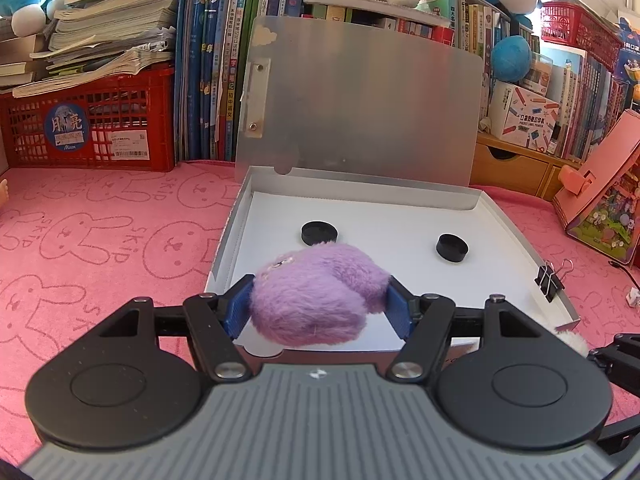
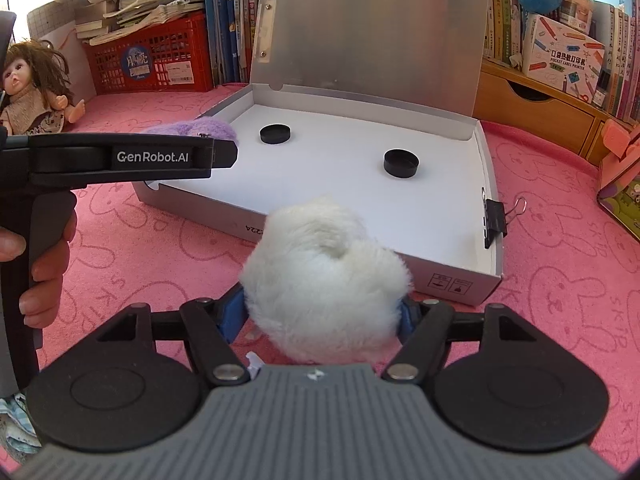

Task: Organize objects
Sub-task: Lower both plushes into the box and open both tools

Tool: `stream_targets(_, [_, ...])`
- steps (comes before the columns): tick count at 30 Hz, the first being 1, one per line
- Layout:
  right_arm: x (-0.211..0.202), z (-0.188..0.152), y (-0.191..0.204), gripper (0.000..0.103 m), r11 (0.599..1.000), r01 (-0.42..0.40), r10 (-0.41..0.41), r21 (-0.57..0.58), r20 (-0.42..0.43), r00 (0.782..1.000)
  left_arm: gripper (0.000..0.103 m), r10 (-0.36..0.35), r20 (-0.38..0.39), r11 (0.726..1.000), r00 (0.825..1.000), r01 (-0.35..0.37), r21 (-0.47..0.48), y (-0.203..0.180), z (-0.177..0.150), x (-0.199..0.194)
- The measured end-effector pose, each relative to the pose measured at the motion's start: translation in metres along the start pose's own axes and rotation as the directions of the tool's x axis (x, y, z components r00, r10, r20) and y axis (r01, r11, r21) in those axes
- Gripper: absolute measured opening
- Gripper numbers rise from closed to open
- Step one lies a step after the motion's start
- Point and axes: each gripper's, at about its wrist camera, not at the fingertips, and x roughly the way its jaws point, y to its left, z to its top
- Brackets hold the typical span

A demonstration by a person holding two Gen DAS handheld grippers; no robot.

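Your left gripper point(image 1: 320, 306) is clamped on the purple fluffy toy point(image 1: 316, 294), holding it over the near left edge of the open box point(image 1: 516, 240). Your right gripper point(image 2: 322, 312) squeezes the white fluffy toy point(image 2: 324, 276) just short of the box's front wall, above the pink cloth point(image 2: 560, 280). Two black caps point(image 2: 275, 134) sit apart on the box floor.

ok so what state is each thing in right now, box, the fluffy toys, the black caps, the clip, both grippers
shallow grey cardboard box: lid open, standing upright
fluffy purple plush toy: held in the left gripper, over the box's near edge
fluffy white plush toy: held in the right gripper, outside the box
two round black caps: lying flat in the box
black binder clip: clamped on the box's right wall
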Motion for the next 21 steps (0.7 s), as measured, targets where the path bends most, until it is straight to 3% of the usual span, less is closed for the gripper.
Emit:
stream_targets(7, [-0.012,0.03,-0.029,0.072,0.996,0.01,-0.015,0.091,0.048,0.999,0.072,0.017,-0.005,1.0,1.0,-0.017,0.014,0.003,0.009,0.009])
stream_targets(13, [0.017,0.054,-0.064,0.072,0.971,-0.033,0.029,0.236,0.022,0.999,0.072,0.004,-0.05,1.0,0.999,-0.003,0.015,0.0,0.016,0.029])
stream_targets(21, [0.066,0.067,-0.071,0.073,0.967,-0.007,0.026,0.255,-0.071,0.997,0.072,0.008,-0.139,1.0,0.99,-0.005,0.023,-0.006,0.026,0.069])
